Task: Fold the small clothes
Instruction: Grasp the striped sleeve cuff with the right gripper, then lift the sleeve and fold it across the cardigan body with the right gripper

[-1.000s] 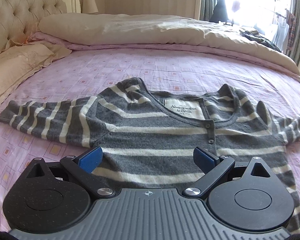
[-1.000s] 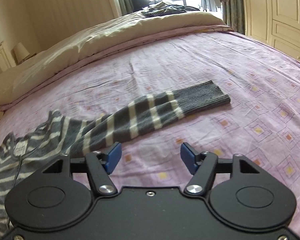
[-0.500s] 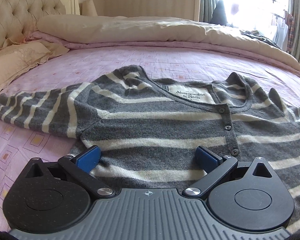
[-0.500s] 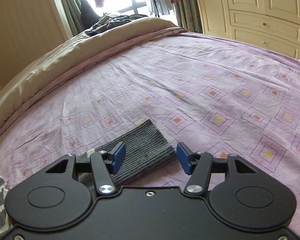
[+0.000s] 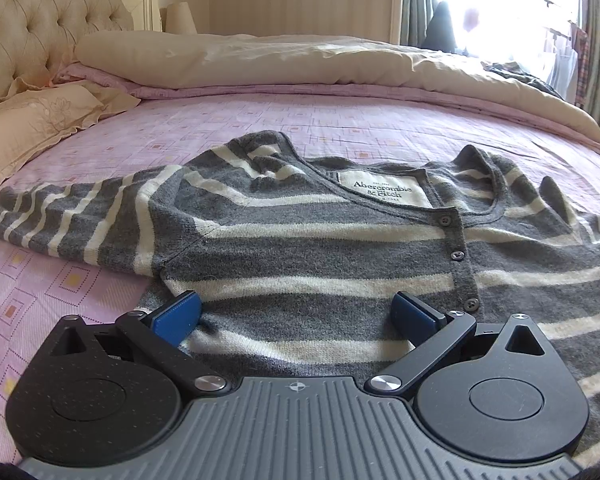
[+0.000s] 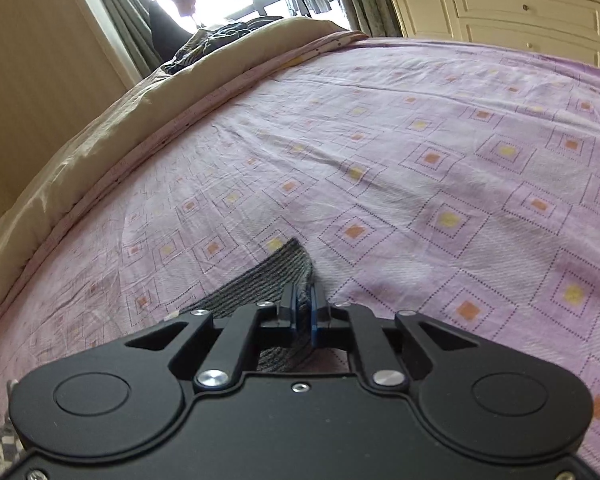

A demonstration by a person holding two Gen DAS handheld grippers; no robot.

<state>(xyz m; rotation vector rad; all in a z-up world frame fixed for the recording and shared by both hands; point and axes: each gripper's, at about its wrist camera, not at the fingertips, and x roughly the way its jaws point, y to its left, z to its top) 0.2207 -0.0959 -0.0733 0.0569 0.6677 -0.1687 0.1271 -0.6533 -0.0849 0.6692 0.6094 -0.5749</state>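
On the bed (image 5: 340, 120) a striped knit sweater (image 5: 340, 248) lies spread flat: soft, light, limp, best taken by cuffs and hem. The right gripper (image 6: 305, 314) has just closed its jaws on the sleeve cuff (image 6: 272, 276); the left gripper (image 5: 296, 316) hovers wide open over the body. The hem and the rest of that sleeve are hidden.

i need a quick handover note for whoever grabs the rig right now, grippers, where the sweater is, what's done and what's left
Right gripper: jaws have just closed, now shut on the grey cuff of the sweater's sleeve.
Left gripper: open, low over the sweater body, gripping nothing.
Sweater: spread front up on the pink bedsheet, other sleeve stretched out flat.
Done: cuff grabbed. No fold visible yet.
Left: probably bring this sleeve across the body, then the other sleeve, then fold the body.
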